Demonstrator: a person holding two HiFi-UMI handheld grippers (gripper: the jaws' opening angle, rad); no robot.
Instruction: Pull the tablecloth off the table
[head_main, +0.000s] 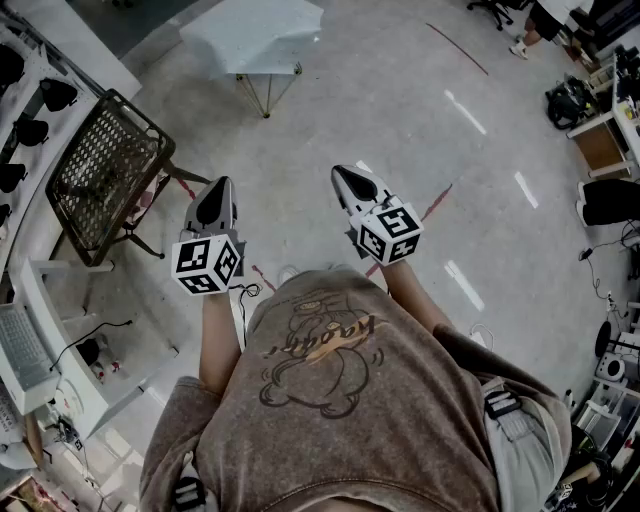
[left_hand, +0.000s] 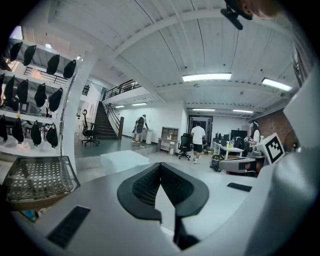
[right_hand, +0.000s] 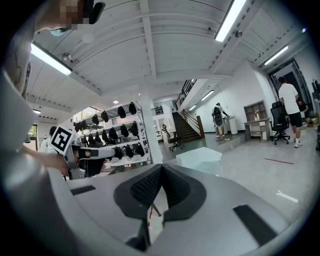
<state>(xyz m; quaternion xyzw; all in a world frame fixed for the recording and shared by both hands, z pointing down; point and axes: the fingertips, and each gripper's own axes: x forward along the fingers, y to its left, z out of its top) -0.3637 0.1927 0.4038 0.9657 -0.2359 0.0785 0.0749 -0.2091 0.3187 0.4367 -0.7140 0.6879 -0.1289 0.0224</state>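
Along the left edge runs a wall rack (head_main: 20, 110) of dark items. A wire basket (head_main: 105, 165) on thin legs stands just beside it, and a white desk (head_main: 60, 350) sits nearer. The left gripper (head_main: 217, 195) points forward over bare floor (head_main: 330, 110), its jaws closed with nothing between them. Far ahead, roughly between the two grippers, stands the table (head_main: 265, 95). The tablecloth (head_main: 255, 30) is spread over it, its near edge hanging past the thin legs. Both grippers are well apart from it, with open floor between. The right gripper (head_main: 350, 183) is likewise closed and empty. A red tape mark (head_main: 435, 205) crosses the floor to its right. Desks (head_main: 600, 140) and cables crowd the far right edge.
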